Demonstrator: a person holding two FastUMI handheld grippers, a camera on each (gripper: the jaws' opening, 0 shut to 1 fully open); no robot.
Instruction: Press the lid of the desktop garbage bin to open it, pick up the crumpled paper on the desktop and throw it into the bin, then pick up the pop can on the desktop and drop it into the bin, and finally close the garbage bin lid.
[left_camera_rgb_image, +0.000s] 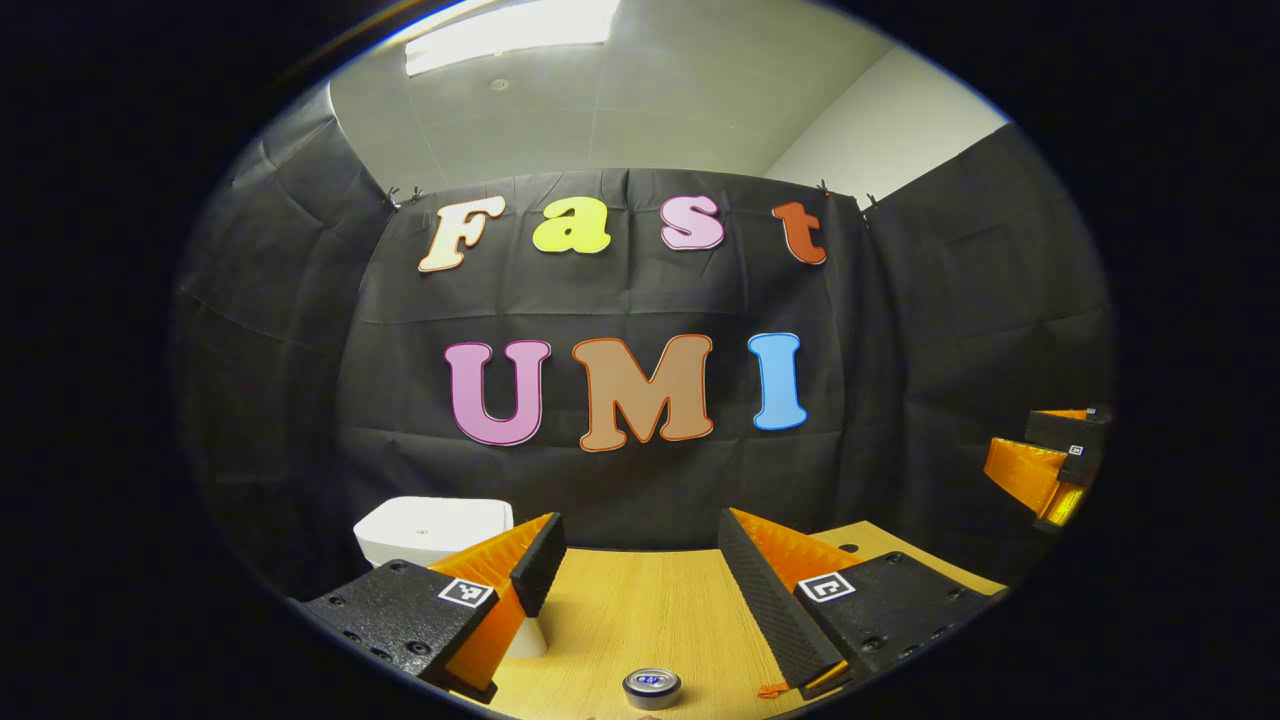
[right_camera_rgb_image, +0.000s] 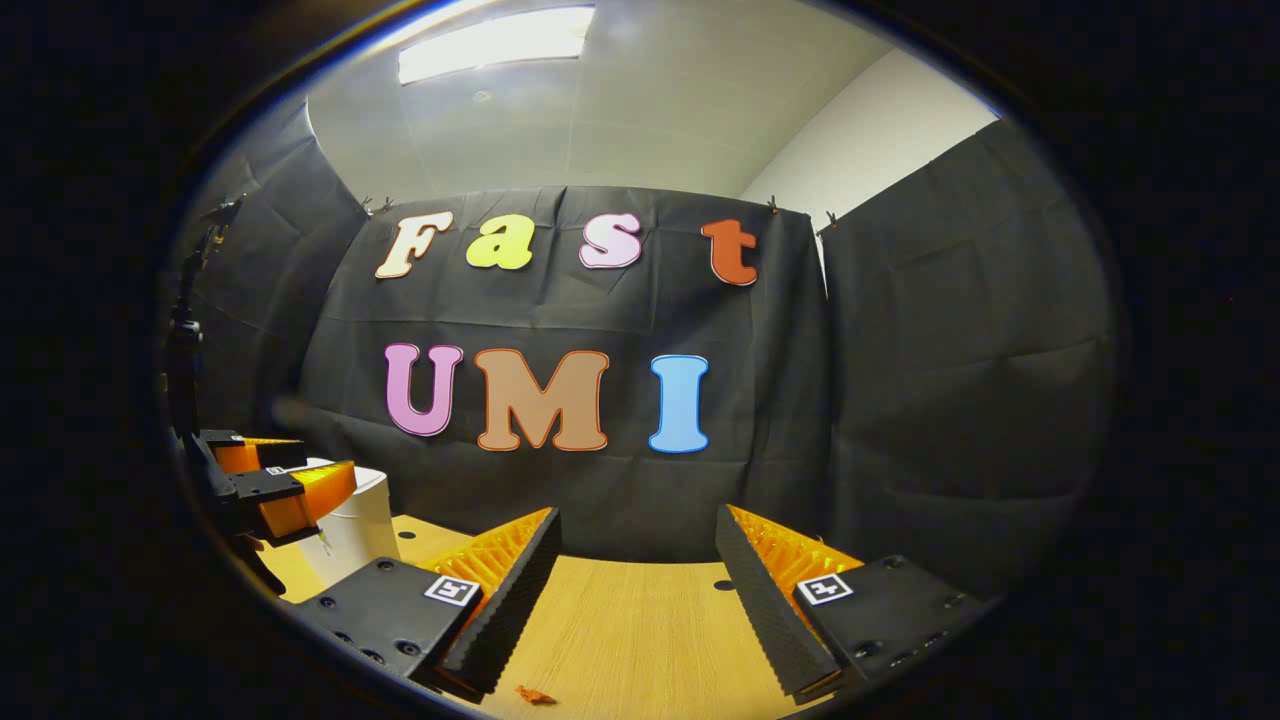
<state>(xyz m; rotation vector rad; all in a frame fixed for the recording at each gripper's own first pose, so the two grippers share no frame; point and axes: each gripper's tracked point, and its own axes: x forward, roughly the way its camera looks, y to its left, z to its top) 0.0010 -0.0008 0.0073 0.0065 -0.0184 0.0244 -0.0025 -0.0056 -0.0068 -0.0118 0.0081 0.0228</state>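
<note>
The white desktop bin (left_camera_rgb_image: 430, 525) stands at the left on the wooden table (left_camera_rgb_image: 640, 610), its flat lid down. My left gripper (left_camera_rgb_image: 640, 520) is open and empty, and its left finger partly covers the bin. The pop can (left_camera_rgb_image: 652, 687) stands upright on the table just below and between these fingers, silver top showing. A white patch under the left finger could be the bin's base or paper; I cannot tell which. My right gripper (right_camera_rgb_image: 637, 515) hovers open and empty over bare table. In the right gripper view the left gripper (right_camera_rgb_image: 270, 485) sits in front of the bin (right_camera_rgb_image: 355, 520).
Black cloth walls close the booth behind and on both sides. The right gripper (left_camera_rgb_image: 1050, 465) hangs at the far right of the left gripper view. A small orange scrap (right_camera_rgb_image: 535, 695) lies on the table. Small round holes (right_camera_rgb_image: 722, 585) dot the tabletop.
</note>
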